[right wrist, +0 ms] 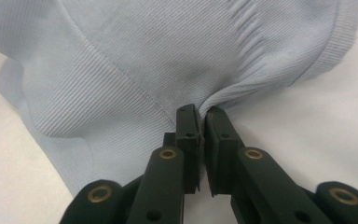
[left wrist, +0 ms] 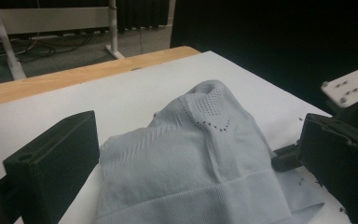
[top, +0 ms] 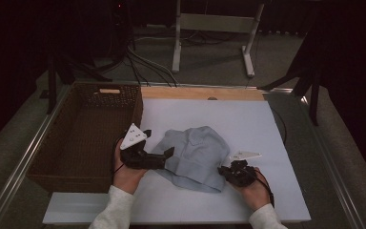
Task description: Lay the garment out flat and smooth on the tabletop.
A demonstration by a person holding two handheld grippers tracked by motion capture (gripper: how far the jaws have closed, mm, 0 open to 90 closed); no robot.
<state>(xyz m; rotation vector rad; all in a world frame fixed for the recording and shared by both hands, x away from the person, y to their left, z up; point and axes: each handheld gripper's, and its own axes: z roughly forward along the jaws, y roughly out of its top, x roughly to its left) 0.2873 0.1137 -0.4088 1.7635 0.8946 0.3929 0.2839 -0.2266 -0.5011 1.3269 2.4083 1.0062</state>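
Right hand-held gripper (right wrist: pixel 200 116) clamped tight on the edge of the pale blue knitted garment (top: pixel 196 155), crumpled mid-counter. Left hand-held gripper (top: pixel 164 156) wide open at its nine o'clock edge, holding nothing. Grasping step; next, likely closing left, then lifting toward the brown wicker basket (top: pixel 45 162) at nine o'clock.

High view looks down over my side of the desk (top: pixel 248 119). My two finger cams sit low, both facing the blue garment (top: pixel 198 155), right one super close.

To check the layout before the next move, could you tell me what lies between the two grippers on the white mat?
In the high view, the light blue garment lies between the left gripper and the right gripper.
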